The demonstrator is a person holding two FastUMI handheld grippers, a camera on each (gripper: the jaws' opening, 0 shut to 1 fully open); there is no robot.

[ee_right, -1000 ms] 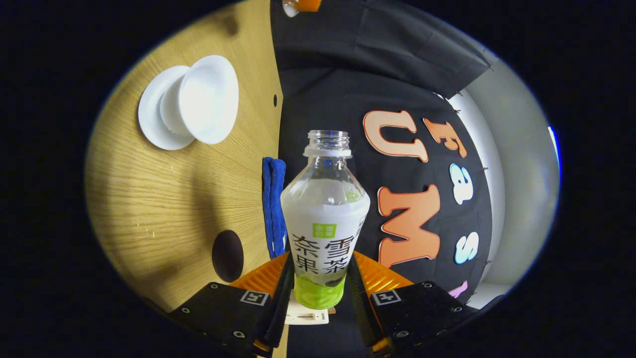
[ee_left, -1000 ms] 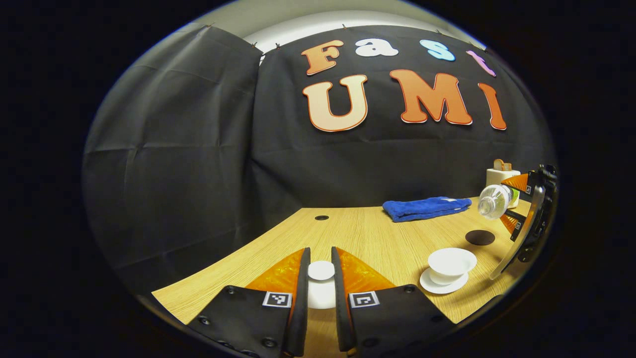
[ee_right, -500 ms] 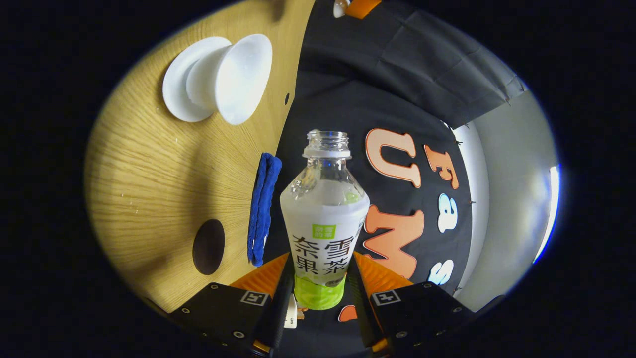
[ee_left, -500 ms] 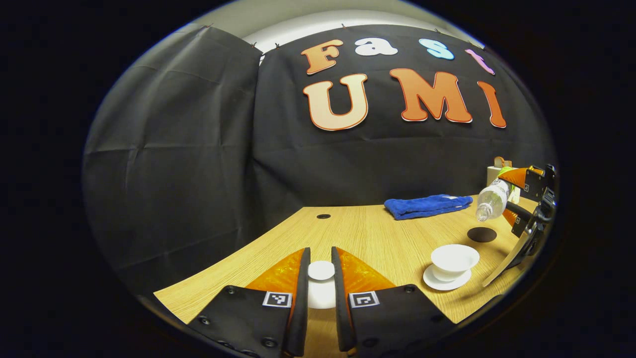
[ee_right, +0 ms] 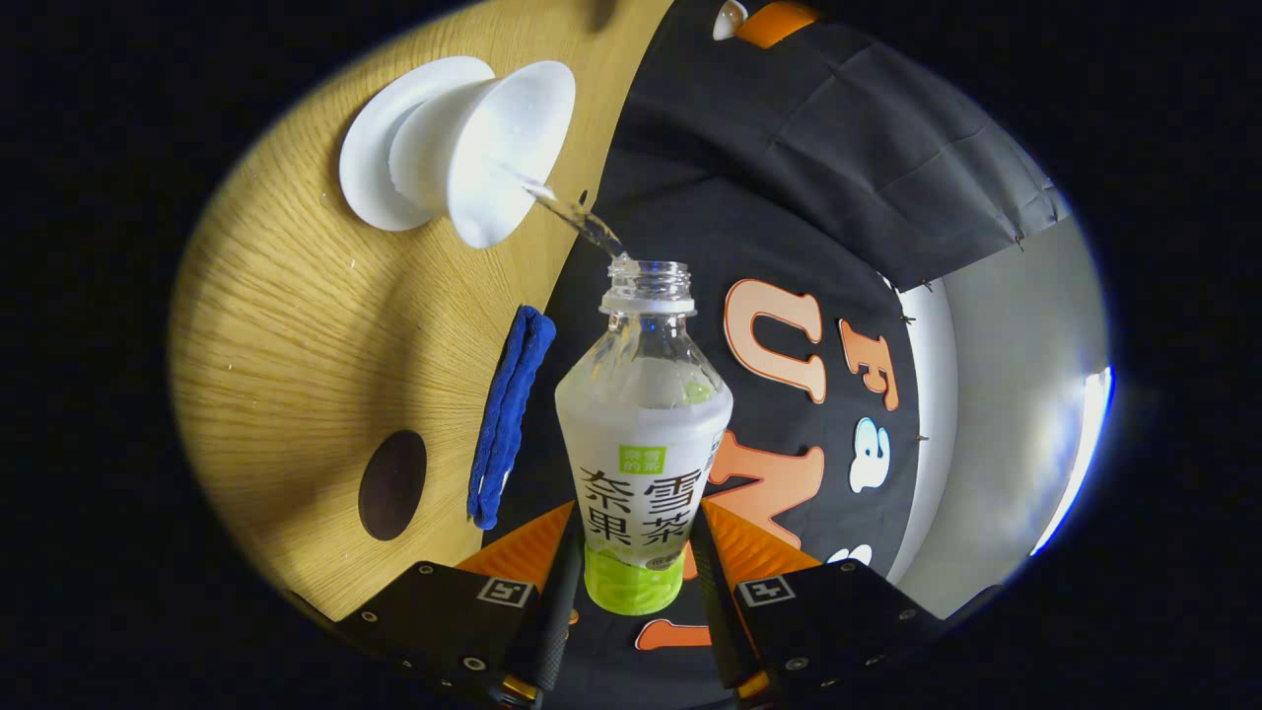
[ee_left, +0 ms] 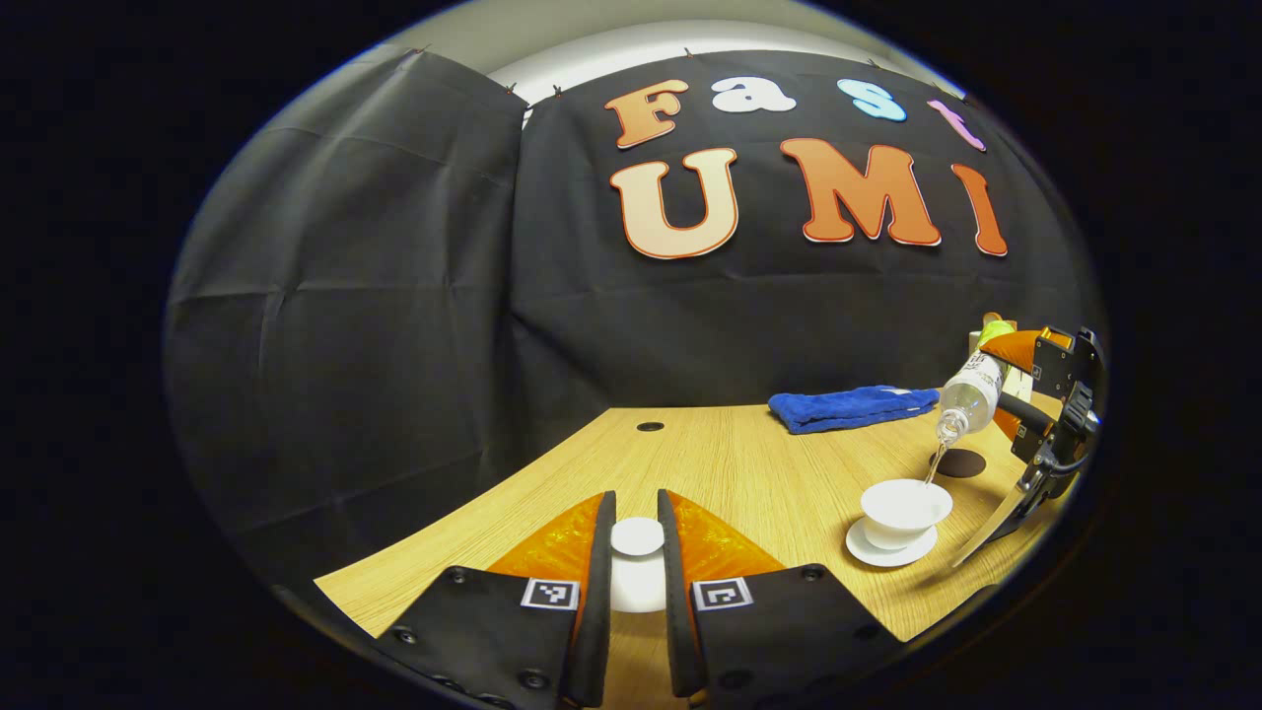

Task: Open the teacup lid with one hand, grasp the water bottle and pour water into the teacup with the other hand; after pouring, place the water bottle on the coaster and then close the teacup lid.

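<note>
the pale wood-grain tabletop ran back to a wall of creased black cloth, and above the cloth a strip of plain light wall showed. a small round dark hole sat in the tabletop near the cloth. a folded blue towel lay along the back edge of the table, and a dark round flat coaster lay bare on the wood in front of it, well apart from the towel.

the left gripper was clenched on the white round teacup lid, one finger pressing each side, and held it just above the near part of the table. the white open teacup stood on its white saucer to the right of that gripper, near the coaster.

in the right gripper view, the right gripper was clamped on the clear plastic water bottle with a white and green label, fingers on both sides of its lower body. the bottle was uncapped and tipped over, its mouth above and just beside the cup's rim. a thin stream of water ran from the mouth into the teacup. in the left gripper view the stream fell from the tilted bottle into the far side of the cup.
</note>
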